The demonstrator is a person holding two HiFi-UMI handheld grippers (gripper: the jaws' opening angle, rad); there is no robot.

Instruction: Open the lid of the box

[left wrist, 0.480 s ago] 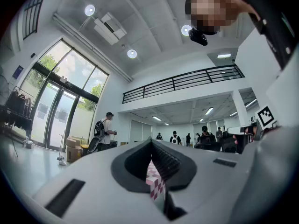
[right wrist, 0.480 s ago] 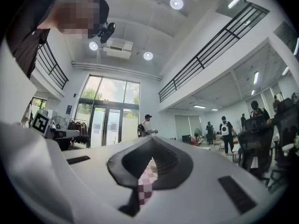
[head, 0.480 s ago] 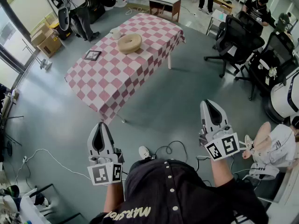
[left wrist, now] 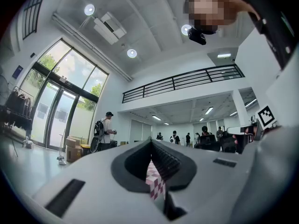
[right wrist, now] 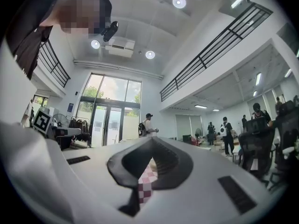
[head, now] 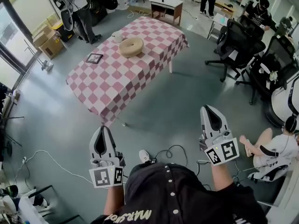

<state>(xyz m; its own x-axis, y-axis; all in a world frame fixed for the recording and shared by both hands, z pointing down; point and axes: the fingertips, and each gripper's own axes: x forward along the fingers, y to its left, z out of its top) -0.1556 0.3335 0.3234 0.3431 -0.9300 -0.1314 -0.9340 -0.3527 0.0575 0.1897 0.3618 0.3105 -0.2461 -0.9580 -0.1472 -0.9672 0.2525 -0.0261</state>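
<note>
while you stand back on the grey floor (head: pixel 177 101), both tongs hang in the air in front of you, well apart from the counter (head: pixel 107 85) with its red-and-white checked cloth. your left tongs (head: pixel 102 129) are clenched, tips meeting on nothing; in the left gripper view only a sliver of checked cloth shows through the gap behind the tips. your right tongs (head: pixel 209 109) are clenched too, and empty. the round tan box (head: pixel 131 46) sits on the far half of the counter, untouched, with a small white object (head: pixel 117 35) just beyond it and a dark picture frame (head: pixel 94 58) to its left. black office chairs (head: pixel 238 36) stand off to the right, and a person (head: pixel 275 150) sits on the floor near your right side.
</note>
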